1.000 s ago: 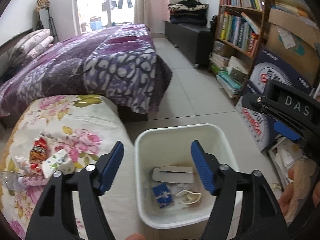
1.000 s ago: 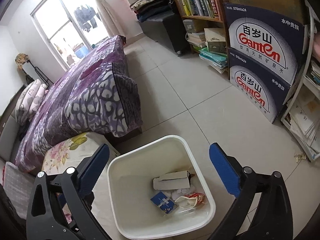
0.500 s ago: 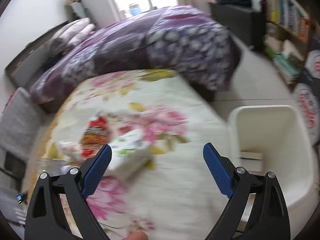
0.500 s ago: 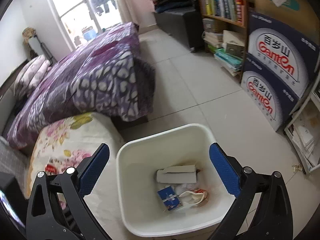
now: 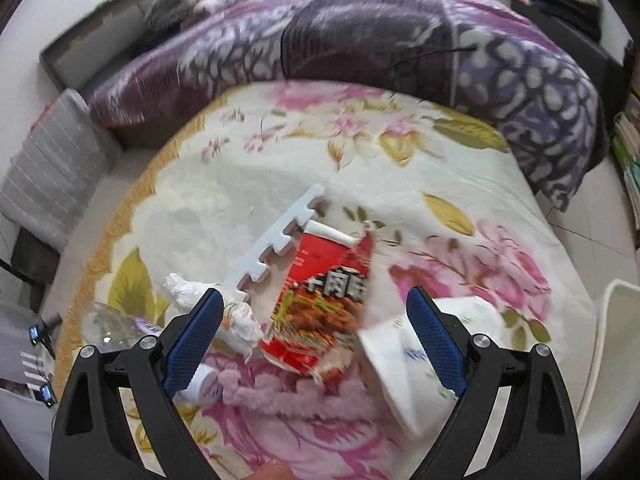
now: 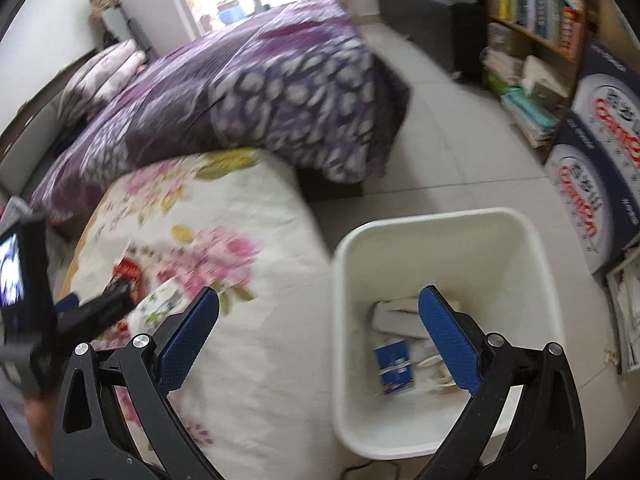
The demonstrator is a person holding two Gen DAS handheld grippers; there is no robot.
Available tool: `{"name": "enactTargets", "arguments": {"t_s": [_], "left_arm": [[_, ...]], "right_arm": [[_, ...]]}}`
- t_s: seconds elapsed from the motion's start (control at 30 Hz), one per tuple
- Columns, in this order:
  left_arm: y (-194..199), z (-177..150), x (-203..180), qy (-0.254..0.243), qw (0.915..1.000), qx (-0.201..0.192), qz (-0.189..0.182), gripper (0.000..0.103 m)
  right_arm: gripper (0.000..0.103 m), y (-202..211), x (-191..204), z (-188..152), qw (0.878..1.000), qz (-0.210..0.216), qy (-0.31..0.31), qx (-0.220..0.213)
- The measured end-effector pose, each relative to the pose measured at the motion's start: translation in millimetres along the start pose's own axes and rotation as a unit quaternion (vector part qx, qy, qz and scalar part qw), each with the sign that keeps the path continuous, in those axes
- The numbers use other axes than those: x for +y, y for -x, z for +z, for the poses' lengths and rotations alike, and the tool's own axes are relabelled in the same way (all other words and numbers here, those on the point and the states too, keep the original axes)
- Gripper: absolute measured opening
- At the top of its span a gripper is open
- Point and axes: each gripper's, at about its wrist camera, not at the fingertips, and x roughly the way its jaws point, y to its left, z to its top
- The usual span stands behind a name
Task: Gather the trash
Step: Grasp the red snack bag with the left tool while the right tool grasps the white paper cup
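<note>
My left gripper (image 5: 314, 334) is open and hovers just above a red snack wrapper (image 5: 326, 300) on the floral cloth (image 5: 360, 160). Beside the wrapper lie a white foam puzzle strip (image 5: 276, 240), crumpled white tissue (image 5: 188, 292), a white tissue pack (image 5: 404, 360), a clear plastic bottle (image 5: 108, 328) and a pink fuzzy strip (image 5: 280, 396). My right gripper (image 6: 318, 340) is open and empty over the near left rim of the white bin (image 6: 500, 232), which holds a blue packet (image 6: 394, 368) and a white carton (image 6: 394, 312). The left gripper (image 6: 100, 304) shows at left.
A purple patterned quilt (image 5: 360, 40) lies behind the floral cloth. Blue water cartons (image 6: 600, 160) and a bookshelf (image 6: 536, 20) stand right of the bin on the tiled floor (image 6: 448, 152). A grey cushion (image 5: 48, 168) sits at the left.
My left gripper has swung left from over the bin to over the trash pile on the floral cloth. My right gripper has shifted left, staying over the bin's edge.
</note>
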Motion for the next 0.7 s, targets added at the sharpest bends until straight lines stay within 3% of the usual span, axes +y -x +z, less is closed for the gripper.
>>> {"name": "enactTargets", "arguments": {"t_s": [0.2, 0.23, 0.3, 0.53, 0.7], "left_arm": [[-37, 2, 5, 0.004, 0.9987, 0.04, -0.032, 0.087], [-40, 1, 4, 0.0, 0.9987, 0.041, -0.031, 0.082], [-45, -2, 5, -0.006, 0.998, 0.048, -0.039, 0.052], [-4, 7, 45, 0.053, 0.9969, -0.018, -0.056, 0.048], [27, 9, 73, 0.074, 0.9949, -0.052, -0.045, 0.048]], "right_arm": [[0.096, -25, 41, -11, 0.998, 0.04, 0.019, 0.044], [0.096, -28, 47, -12, 0.998, 0.044, 0.021, 0.049], [0.096, -35, 57, -15, 0.996, 0.056, 0.023, 0.063], [0.096, -63, 74, -20, 0.992, 0.079, -0.023, 0.099], [0.096, -77, 90, -19, 0.992, 0.081, -0.052, 0.086]]}}
